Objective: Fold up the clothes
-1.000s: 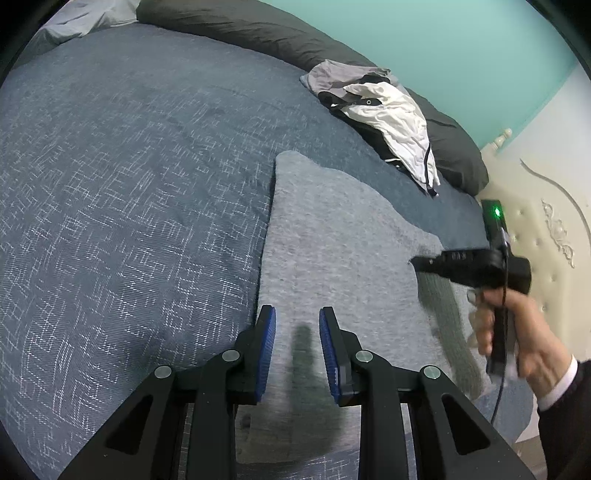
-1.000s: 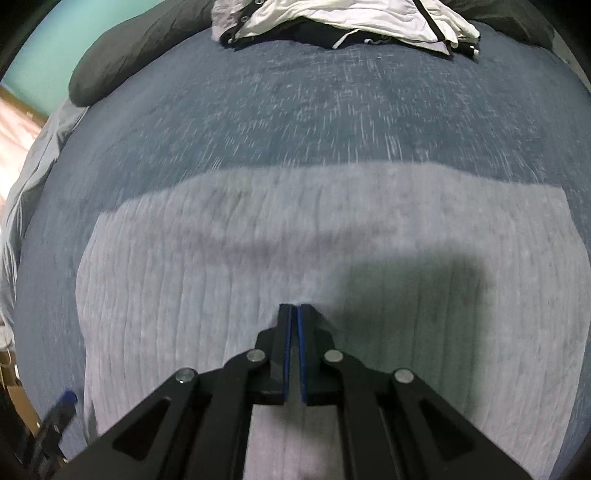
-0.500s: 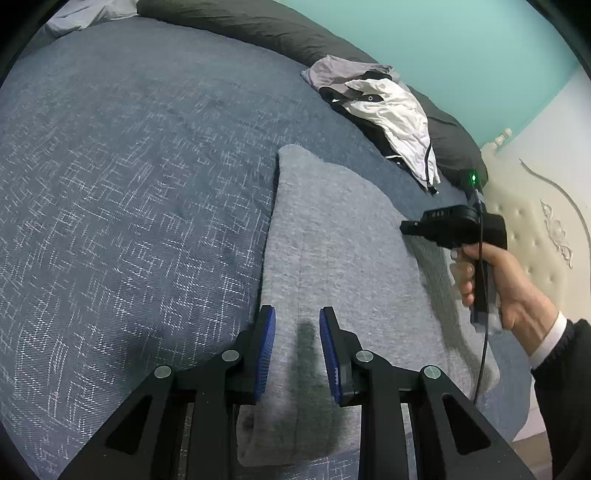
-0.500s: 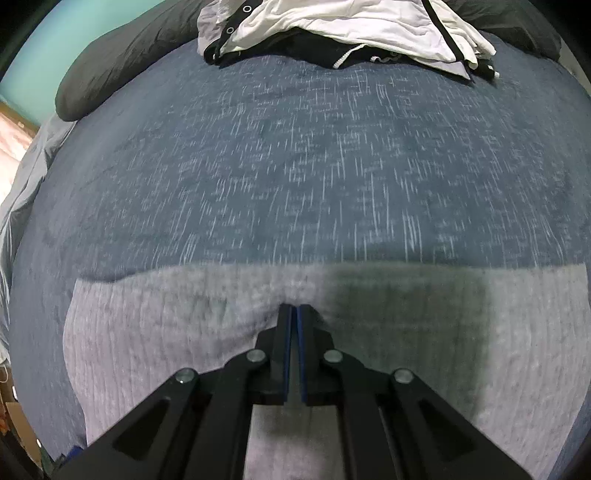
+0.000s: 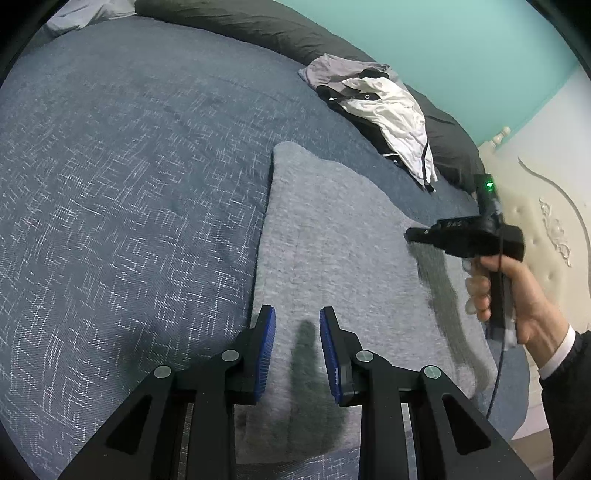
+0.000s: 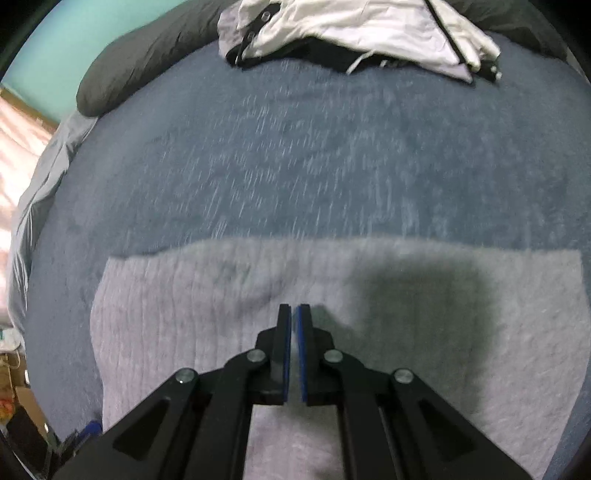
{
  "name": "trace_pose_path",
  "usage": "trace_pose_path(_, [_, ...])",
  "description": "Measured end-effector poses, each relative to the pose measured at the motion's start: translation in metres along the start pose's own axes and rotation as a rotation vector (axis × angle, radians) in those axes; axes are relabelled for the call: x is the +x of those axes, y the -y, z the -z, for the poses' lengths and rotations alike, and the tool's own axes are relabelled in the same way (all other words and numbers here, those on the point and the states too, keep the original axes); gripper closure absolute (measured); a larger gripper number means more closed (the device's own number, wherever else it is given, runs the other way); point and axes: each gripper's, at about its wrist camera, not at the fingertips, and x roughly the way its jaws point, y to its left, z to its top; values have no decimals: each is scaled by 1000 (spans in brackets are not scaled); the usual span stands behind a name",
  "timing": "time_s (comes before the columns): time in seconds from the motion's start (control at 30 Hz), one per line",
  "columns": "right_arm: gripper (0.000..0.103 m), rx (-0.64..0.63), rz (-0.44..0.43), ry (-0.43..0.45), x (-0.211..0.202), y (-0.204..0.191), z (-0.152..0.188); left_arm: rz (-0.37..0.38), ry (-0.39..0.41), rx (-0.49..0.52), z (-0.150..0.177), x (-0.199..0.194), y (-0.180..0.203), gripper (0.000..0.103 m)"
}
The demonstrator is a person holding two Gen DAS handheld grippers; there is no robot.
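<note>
**Grey garment flat on the bed, both grippers above it**

A blue-grey bedspread (image 5: 122,206) with a pale crosshatch weave fills nearly all of the left wrist view and carries everything else. Behind it, from 12 to 2 o'clock, a teal wall (image 5: 450,48) closes the room; at 3 o'clock stands a cream padded headboard (image 5: 546,221) with carved scrollwork. A long dark grey bolster (image 5: 258,26) runs along the far edge of the bed from 11 toward 2 o'clock.

The task's thing — a light grey knit garment (image 5: 332,240) — lies spread flat on the bedspread from the centre of the left view down to 6 o'clock, one straight edge running along its left side. In the right wrist view it covers the lower half, its far edge crossing level at mid-frame.

At 1 o'clock, against the bolster, sits a heap of unfolded clothes (image 5: 384,107), white, black and grey, well apart from the garment.

The left gripper (image 5: 297,347) hovers over the garment's near end, its blue-padded fingers narrowly parted with nothing between them. At 3 o'clock the person's right hand (image 5: 517,291), in a dark sleeve with a white cuff, holds the right gripper (image 6: 294,314) over the garment's right edge — its fingers are pressed together, and they appear to grip no cloth.
</note>
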Motion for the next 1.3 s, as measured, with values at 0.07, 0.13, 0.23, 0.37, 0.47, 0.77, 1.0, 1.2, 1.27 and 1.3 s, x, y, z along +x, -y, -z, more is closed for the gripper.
trace_pose_path(0.07, [101, -13, 28, -5, 1, 2, 8, -1, 1, 0, 0, -1, 0, 76])
trace_pose_path(0.13, [101, 10, 36, 8, 9, 6, -3, -7, 6, -6, 0, -2, -3, 76])
trace_pose_path(0.23, [101, 32, 46, 24, 19, 9, -27, -11, 10, -11, -2, -3, -5, 76])
trace_pose_path(0.37, [101, 36, 62, 52, 26, 7, -56, -13, 2, -10, -1, 0, -6, 76])
trace_pose_path(0.47, [101, 49, 44, 81, 18, 8, -65, -11, 2, -13, -1, 0, -6, 76])
trace_pose_path(0.77, [101, -33, -56, 56, -27, -6, 19, -13, 10, -4, 0, -4, -3, 76])
trace_pose_path(1.0, [101, -45, -50, 15, 8, -20, 15, -14, 1, -4, 0, 1, -5, 75])
trace_pose_path(1.2, [101, -25, -40, 70, 13, -20, -14, -21, 2, -11, -1, 1, -9, 75])
trace_pose_path(1.27, [101, -17, -45, 80, 6, -19, -17, -22, 6, -10, -1, 0, -10, 75])
trace_pose_path(1.3, [101, -17, -50, 80, 2, -19, -16, -26, 6, -6, 0, 0, -9, 75])
